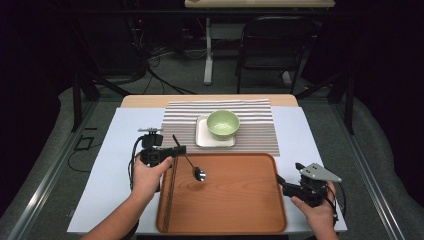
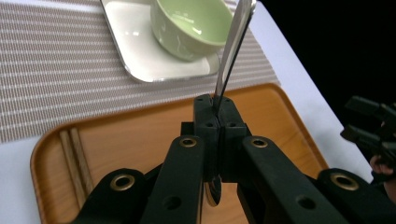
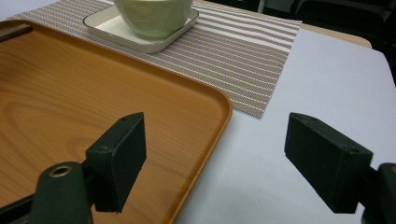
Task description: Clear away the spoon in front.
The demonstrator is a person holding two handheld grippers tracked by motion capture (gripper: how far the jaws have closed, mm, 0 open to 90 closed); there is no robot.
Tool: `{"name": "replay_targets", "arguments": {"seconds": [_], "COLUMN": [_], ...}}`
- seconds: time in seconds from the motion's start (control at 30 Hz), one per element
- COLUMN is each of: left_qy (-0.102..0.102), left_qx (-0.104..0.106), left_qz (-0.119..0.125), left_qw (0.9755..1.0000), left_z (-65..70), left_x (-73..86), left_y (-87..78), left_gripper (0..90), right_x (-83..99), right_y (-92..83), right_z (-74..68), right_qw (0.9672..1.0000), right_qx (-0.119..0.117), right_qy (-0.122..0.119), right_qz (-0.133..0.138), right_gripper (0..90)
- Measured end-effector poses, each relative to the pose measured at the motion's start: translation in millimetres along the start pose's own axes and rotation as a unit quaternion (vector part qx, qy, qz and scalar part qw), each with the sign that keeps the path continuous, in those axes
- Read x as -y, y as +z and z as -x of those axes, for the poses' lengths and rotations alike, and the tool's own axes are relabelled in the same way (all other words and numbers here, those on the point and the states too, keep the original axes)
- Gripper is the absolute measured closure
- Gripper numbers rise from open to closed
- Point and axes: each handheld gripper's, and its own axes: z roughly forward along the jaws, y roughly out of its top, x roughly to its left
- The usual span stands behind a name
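A green bowl [image 1: 223, 123] stood on a white square plate [image 1: 204, 138], near the middle of a striped mat [image 1: 252, 131] at the far side of the desk [image 1: 120, 135]. Just in front of the mat lay a wooden tray [image 1: 235, 200], its far edge touching the mat's near edge. A pair of dark chopsticks [image 1: 170, 192] lay along the tray's left side. Beyond the desk stood a black folding chair [image 1: 272, 47] on the grey floor.

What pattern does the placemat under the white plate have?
The placemat has thin brown and white stripes, seen most clearly in the right gripper view.
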Motion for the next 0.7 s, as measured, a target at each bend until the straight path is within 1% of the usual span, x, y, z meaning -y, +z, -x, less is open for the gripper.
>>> {"name": "replay_targets", "arguments": {"seconds": [0.1, 0.33, 0.43, 0.5, 0.6, 0.7], "left_qy": [-0.002, -0.007, -0.01, -0.009, -0.008, -0.005], "left_qx": [0.004, 0.004, 0.011, 0.012, 0.008, 0.004], "left_qz": [-0.01, -0.026, -0.033, -0.036, -0.049, -0.073], "left_qw": [0.9999, 0.9996, 0.9994, 0.9992, 0.9987, 0.9973], "left_z": [-1.1, -1.7, -3.3, -4.0, -4.6, -6.0], "left_x": [7.4, 24.8, 30.6, 33.8, 38.5, 41.9], "left_y": [-4.1, -16.7, -23.0, -26.7, -29.9, -29.8], "left_gripper": [89.7, 89.7, 89.7, 89.7, 89.7, 89.7], "right_x": [0.1, 0.5, 0.4, 0.3, 0.5, 0.6], "right_y": [0.2, 0.7, 0.4, 0.4, 0.8, 0.8], "right_z": [0.0, 0.2, -0.7, -1.1, -1.3, -1.1], "right_qw": [1.0, 1.0, 1.0, 1.0, 1.0, 1.0], "right_qx": [0.001, 0.001, 0.001, 0.001, 0.002, 0.003], "right_qy": [0.0, 0.002, 0.001, 0.001, 0.0, 0.0], "right_qz": [0.0, -0.002, -0.002, -0.002, -0.003, -0.003], "right_gripper": [20.5, 20.5, 20.5, 20.5, 20.5, 20.5]}}
